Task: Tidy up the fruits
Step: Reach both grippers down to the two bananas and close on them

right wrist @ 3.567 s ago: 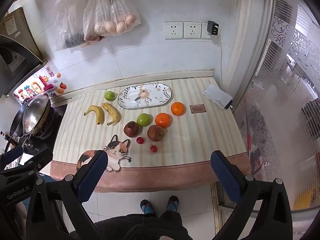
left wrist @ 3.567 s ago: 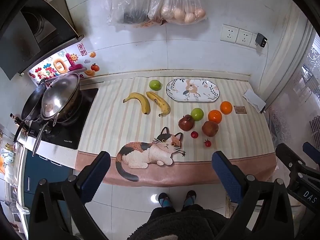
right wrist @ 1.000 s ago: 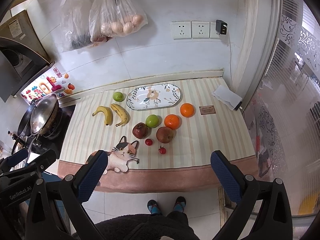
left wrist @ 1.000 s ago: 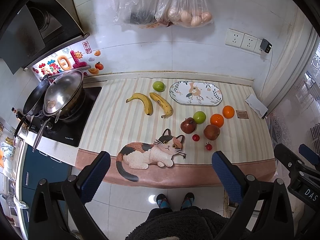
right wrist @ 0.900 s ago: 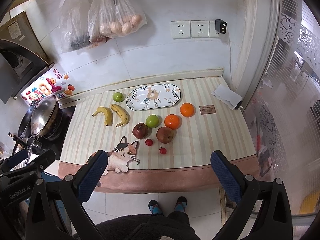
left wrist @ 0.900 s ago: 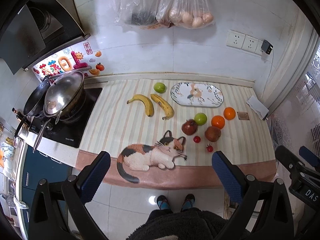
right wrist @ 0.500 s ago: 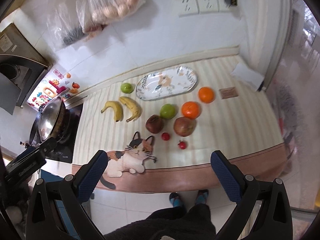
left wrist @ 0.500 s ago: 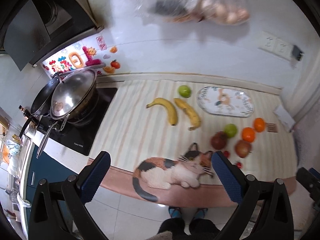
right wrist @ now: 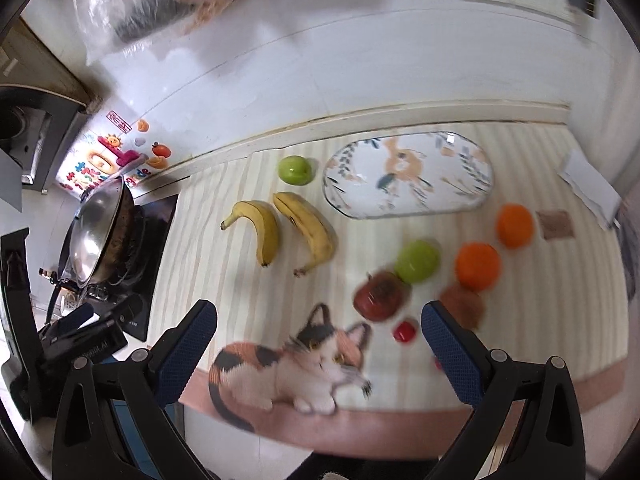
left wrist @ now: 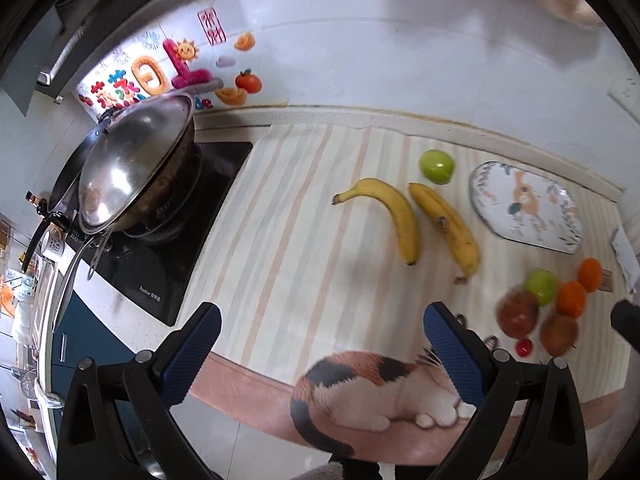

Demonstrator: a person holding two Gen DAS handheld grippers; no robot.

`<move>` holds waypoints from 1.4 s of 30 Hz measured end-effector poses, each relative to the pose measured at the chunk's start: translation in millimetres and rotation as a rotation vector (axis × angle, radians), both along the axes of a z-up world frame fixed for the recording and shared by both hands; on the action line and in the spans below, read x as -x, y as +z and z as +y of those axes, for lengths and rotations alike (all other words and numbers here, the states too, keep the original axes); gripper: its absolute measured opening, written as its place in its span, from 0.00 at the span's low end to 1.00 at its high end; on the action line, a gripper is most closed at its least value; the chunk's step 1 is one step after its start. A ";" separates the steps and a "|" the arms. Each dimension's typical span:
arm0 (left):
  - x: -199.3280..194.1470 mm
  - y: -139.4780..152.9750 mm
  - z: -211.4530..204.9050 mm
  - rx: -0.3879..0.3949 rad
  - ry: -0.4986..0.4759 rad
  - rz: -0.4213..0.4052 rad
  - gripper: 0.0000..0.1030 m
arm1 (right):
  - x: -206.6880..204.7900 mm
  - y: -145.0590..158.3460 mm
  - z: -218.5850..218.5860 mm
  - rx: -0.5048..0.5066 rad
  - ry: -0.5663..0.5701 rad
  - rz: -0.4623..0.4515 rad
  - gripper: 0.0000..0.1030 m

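Observation:
Two bananas [left wrist: 402,220] [right wrist: 308,228] lie side by side on the striped mat. A green apple [left wrist: 437,166] [right wrist: 295,170] sits behind them, beside the oval patterned plate [left wrist: 524,208] [right wrist: 408,174]. To the right lie another green apple [right wrist: 417,261], two oranges [right wrist: 478,266] [left wrist: 572,298], two dark red fruits [right wrist: 378,296] [left wrist: 518,316] and small red tomatoes [right wrist: 405,331]. My left gripper [left wrist: 320,352] is open and empty above the mat's front left. My right gripper [right wrist: 318,348] is open and empty above the cat print.
A wok with a steel lid [left wrist: 128,172] stands on the black cooktop [left wrist: 160,256] at the left. The cat print [right wrist: 292,364] marks the mat's front edge. A folded paper [right wrist: 588,188] and a small brown card [right wrist: 554,224] lie at the right. Bags hang on the tiled wall.
Both grippers have moved down and forward toward the counter, so the fruits look larger. The left view has swung toward the cooktop. Both stay open; no fruit has moved.

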State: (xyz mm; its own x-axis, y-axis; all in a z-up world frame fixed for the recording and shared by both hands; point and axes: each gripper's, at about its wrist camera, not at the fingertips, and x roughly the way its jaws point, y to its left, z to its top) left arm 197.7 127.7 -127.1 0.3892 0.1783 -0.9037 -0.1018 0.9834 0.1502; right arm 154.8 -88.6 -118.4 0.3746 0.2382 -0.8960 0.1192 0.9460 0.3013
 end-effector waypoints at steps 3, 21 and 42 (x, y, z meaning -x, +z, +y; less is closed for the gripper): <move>-21.5 -16.6 8.8 -0.001 0.023 0.022 1.00 | -39.5 -26.2 9.0 -0.037 0.029 0.034 1.00; -119.6 -125.1 20.0 0.031 0.073 0.198 0.99 | -165.3 -219.6 56.8 -0.046 0.198 0.299 0.69; -204.4 -196.0 -38.0 0.281 -0.057 0.426 0.61 | -152.4 -253.7 84.2 0.029 0.124 0.322 0.40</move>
